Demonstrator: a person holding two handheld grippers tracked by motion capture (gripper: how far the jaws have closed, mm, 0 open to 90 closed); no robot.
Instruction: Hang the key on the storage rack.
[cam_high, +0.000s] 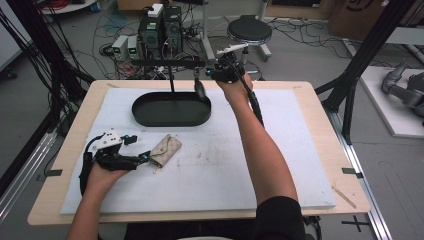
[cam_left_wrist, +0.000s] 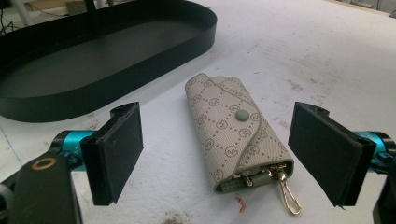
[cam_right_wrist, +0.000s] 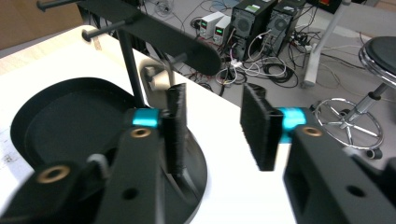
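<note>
– What's the biggest thing on the table?

– A white mat covering most of the wooden top. At its far side sits a black oval tray with a low wall, and a thin black stand rises from it, carrying a flat crossbar.

– And the thing being worked on?

– A beige key pouch, lying flat on the mat, near the tray but apart from it. It's printed with a diamond grid of small round monograms, has a curved flap closed by a green snap, green trim at the open end, and gold clips poking out there.

– The left gripper?

– The left gripper has its jaws spread wide, one on each side of the pouch, neither touching it.

– The right?

– The right gripper is held up beside the stand's crossbar, above the tray's right end. Its jaws stand apart with nothing between them; a small dark piece hangs from the bar just beside one jaw, too blurred to identify.
</note>
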